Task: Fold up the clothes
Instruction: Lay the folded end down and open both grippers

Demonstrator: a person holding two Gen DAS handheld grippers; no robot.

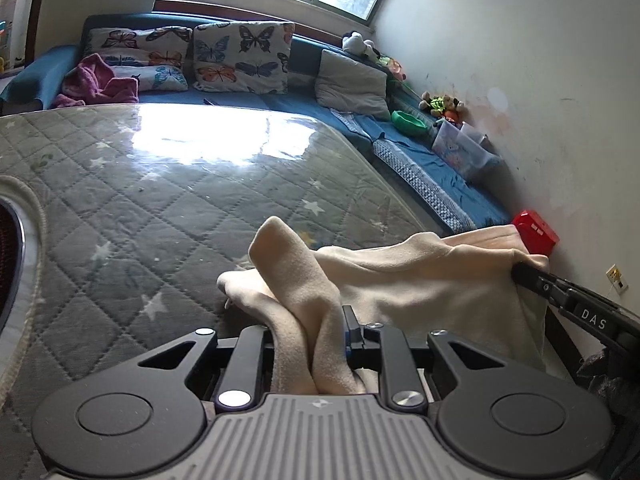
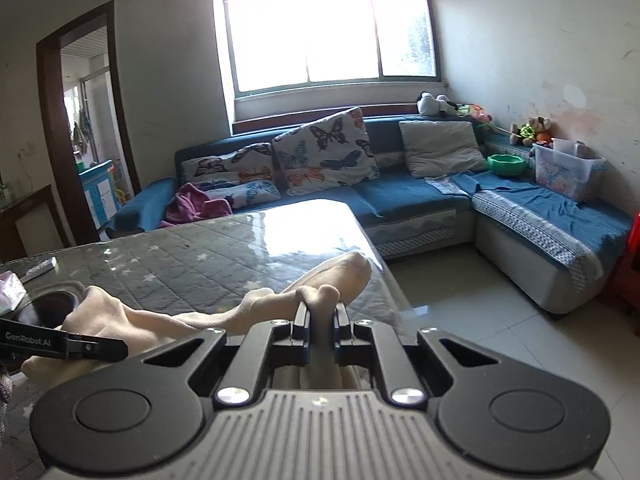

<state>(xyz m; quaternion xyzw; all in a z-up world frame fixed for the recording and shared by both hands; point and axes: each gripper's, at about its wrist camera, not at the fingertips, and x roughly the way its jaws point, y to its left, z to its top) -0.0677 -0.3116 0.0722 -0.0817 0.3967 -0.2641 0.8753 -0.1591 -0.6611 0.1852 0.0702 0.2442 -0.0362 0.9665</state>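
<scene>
The left gripper (image 1: 310, 344) is clenching a bunched fold of a soft cream-coloured fleece garment (image 1: 420, 280), with the cloth rising between its black fingers (image 1: 351, 322) and flopping forward over them. The right gripper (image 2: 320, 320) is likewise pinching a gathered ridge of the same garment between its narrowly set jaws, a rounded knob of fabric bulging just above the tips. The garment is stretching between the two tools, sagging in soft folds, and is hanging just above the near edge of a grey quilted table cover with white stars (image 1: 168, 200), which is lying under a glossy clear sheet that is reflecting the window light. In the left wrist view the right gripper is showing at the right edge, gripping the far corner of the cloth; in the right wrist view the left gripper is entering from the left edge against the fabric. Behind the table a blue L-shaped sofa (image 2: 404, 192) is carrying butterfly-print cushions (image 2: 324, 148), a crumpled magenta cloth (image 2: 192, 204), a grey cushion (image 2: 440, 148), a green bowl (image 2: 507, 164) and a clear plastic storage box (image 2: 566, 170).
</scene>
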